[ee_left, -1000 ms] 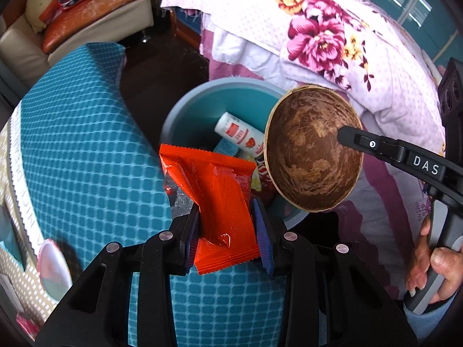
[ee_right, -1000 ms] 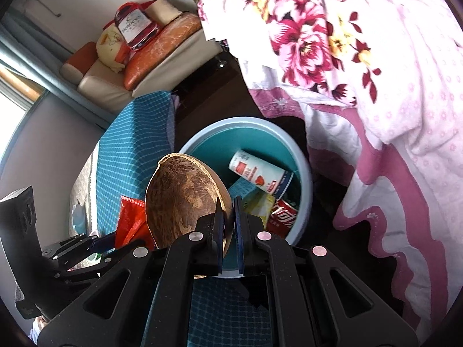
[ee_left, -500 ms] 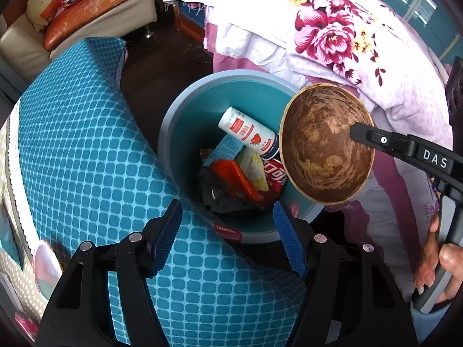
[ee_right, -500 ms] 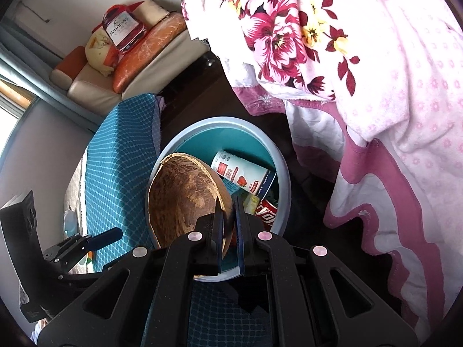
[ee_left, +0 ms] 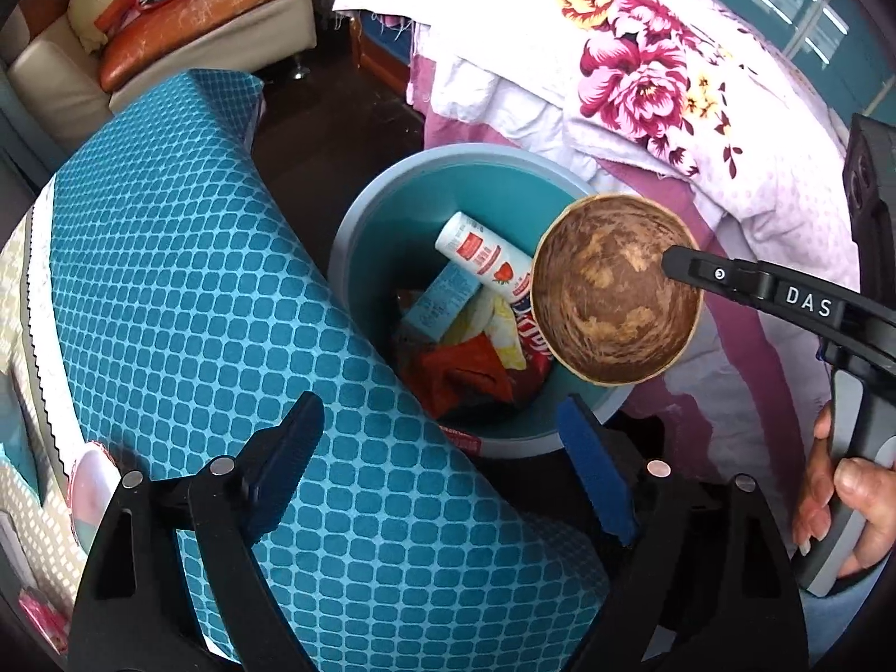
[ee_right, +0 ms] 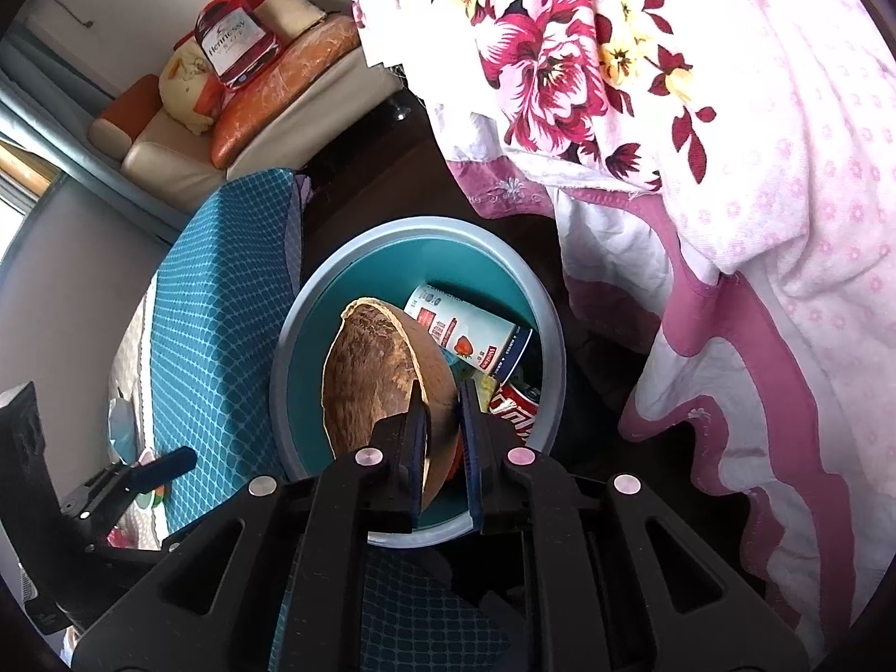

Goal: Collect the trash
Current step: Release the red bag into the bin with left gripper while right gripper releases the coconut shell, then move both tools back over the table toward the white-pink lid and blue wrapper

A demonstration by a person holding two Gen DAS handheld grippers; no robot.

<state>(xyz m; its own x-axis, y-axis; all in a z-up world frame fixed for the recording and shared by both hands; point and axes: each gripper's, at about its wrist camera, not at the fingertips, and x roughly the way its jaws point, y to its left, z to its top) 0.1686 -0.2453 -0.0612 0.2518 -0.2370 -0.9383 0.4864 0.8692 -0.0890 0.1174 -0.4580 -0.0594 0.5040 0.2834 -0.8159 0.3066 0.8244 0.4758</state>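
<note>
A blue trash bin [ee_left: 358, 235] stands on the dark floor beside a teal patterned table. It also shows in the right wrist view [ee_right: 336, 274]. Inside lie an orange wrapper [ee_left: 465, 369], a white strawberry bottle [ee_left: 481, 252], a blue carton and a red can [ee_right: 518, 406]. My right gripper [ee_right: 442, 392] is shut on the rim of a brown coconut shell half [ee_right: 375, 369] and holds it over the bin; the shell also shows in the left wrist view [ee_left: 616, 291]. My left gripper [ee_left: 442, 420] is open and empty above the table edge near the bin.
The teal patterned table [ee_left: 179, 257] lies left of the bin. A floral bedspread [ee_left: 644, 67] hangs to the right. A sofa with cushions [ee_left: 185, 28] stands at the back. A small round pinkish object [ee_left: 89, 493] lies at the table's left edge.
My left gripper opened and let go of the orange wrapper, which now lies in the bin. My right gripper has carried the coconut shell further over the bin.
</note>
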